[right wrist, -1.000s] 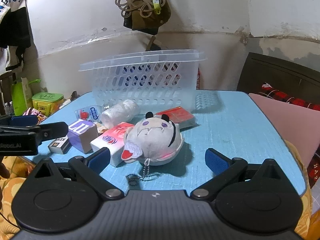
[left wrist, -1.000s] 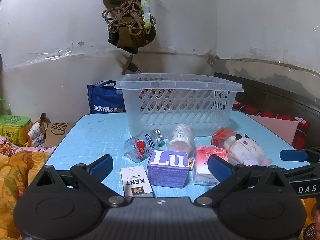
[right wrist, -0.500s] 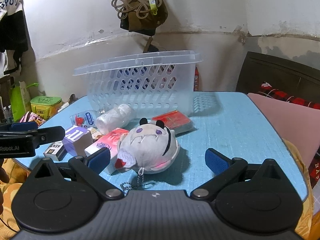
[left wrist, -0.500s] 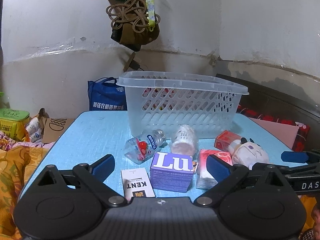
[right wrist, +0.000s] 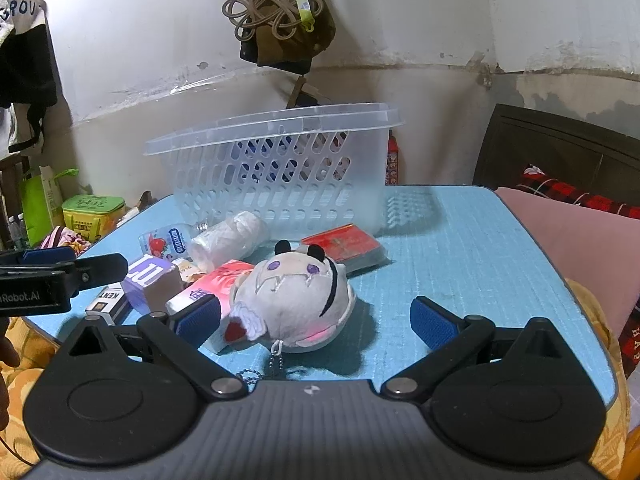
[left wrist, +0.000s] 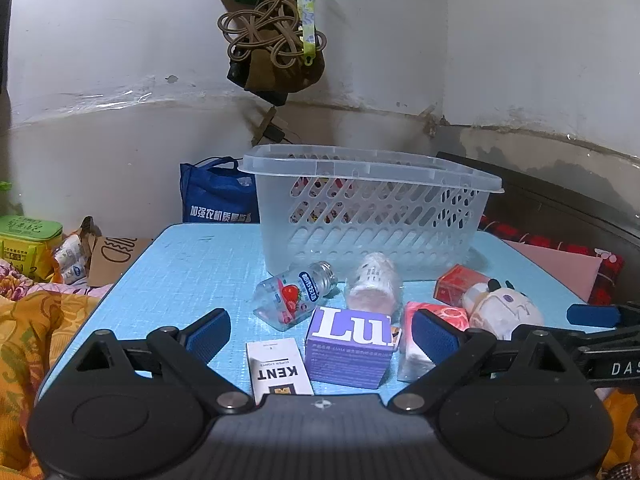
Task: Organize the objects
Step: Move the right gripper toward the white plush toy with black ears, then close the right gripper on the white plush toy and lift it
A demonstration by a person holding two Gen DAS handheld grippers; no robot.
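A clear slotted basket [left wrist: 372, 216] [right wrist: 280, 176] stands at the back of the blue table [left wrist: 192, 272]. In front of it lie a small strawberry bottle [left wrist: 294, 294], a white wrapped roll [left wrist: 374, 286], a purple box [left wrist: 350, 346], a white KENT pack [left wrist: 278, 368], a pink tissue pack [left wrist: 436, 322], a red box [right wrist: 344, 246] and a white plush toy [right wrist: 296, 298]. My left gripper [left wrist: 322, 338] is open, low over the KENT pack and purple box. My right gripper [right wrist: 316, 322] is open with the plush toy between its pads.
A blue bag [left wrist: 218, 196] sits behind the table. Green tins [left wrist: 28, 236] and an orange patterned cloth [left wrist: 36, 328] lie to the left. A pink cushion [right wrist: 580, 248] and dark headboard [right wrist: 560, 148] are on the right. A knotted cord and pouch [left wrist: 276, 40] hang on the wall.
Both grippers have dropped and edged forward toward the objects. The plush toy now sits further in between the right gripper's pads. No object has moved.
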